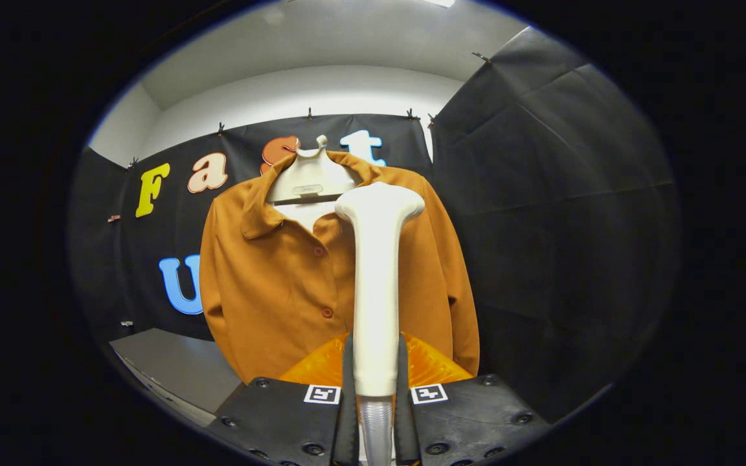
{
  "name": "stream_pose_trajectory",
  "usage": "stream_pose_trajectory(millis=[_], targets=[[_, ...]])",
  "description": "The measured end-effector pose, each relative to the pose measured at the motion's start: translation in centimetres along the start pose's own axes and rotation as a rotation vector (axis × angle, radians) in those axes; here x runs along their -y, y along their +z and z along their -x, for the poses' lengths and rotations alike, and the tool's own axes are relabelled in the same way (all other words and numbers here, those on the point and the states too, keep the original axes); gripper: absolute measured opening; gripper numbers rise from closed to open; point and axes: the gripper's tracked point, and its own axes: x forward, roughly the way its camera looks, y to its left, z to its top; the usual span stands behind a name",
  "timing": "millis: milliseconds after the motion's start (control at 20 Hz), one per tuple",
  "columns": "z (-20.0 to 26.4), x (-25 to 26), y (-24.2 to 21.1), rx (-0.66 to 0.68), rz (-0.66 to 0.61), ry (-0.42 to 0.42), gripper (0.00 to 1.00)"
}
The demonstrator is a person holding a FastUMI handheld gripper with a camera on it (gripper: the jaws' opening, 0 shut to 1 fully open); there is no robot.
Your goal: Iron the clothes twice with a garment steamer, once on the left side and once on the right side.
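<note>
An orange-brown buttoned shirt (276,285) hangs on a white hanger (311,178) in front of the black cloth wall. A white garment steamer (376,272) stands upright between my fingers, its wide head level with the shirt's collar, just right of the button line. My gripper (376,382) is shut on the steamer's handle, both fingers pressing its lower part. A ribbed hose end shows below the handle. The steamer hides the middle right of the shirt front. I cannot tell whether the head touches the cloth.
A grey table top (172,366) lies low to the left of the shirt. Black cloth walls stand behind and to the right. An orange translucent part (428,366) sits just behind my fingers.
</note>
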Motion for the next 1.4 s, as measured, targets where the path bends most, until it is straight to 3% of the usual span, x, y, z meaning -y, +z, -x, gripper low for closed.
stream_pose_trajectory(millis=[450, 1400], targets=[[-0.7, 0.8, -5.7, -0.085, -0.019, 0.006, 0.25], [4.4, 1.9, -20.0, -0.358, -0.019, -0.027, 0.25]])
